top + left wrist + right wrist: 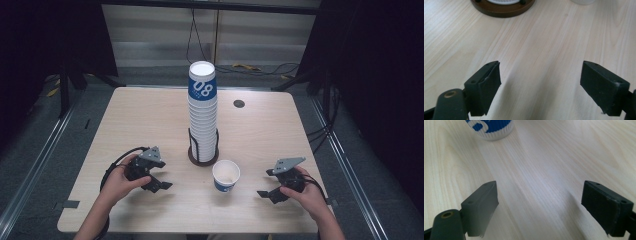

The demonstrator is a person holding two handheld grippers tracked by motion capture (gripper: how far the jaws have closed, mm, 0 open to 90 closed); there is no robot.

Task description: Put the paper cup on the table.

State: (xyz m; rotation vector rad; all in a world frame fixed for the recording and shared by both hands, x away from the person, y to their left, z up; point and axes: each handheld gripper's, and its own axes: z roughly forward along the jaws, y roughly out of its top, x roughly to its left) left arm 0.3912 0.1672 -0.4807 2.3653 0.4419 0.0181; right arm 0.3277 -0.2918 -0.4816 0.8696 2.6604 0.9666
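Note:
A tall stack of white and blue paper cups stands in a dark round holder at the table's middle; the holder's base lies ahead in the left gripper view. One single cup stands upright just right of the holder, and its blue and white bottom is at the top of the right gripper view. My left gripper is held low over the table left of the cup, open and empty. My right gripper sits right of the cup, also open with bare wood between its pads.
The light wooden table has a small dark round grommet at the back right. Cables lie on the floor beyond the far edge. Both hands rest near the front edge.

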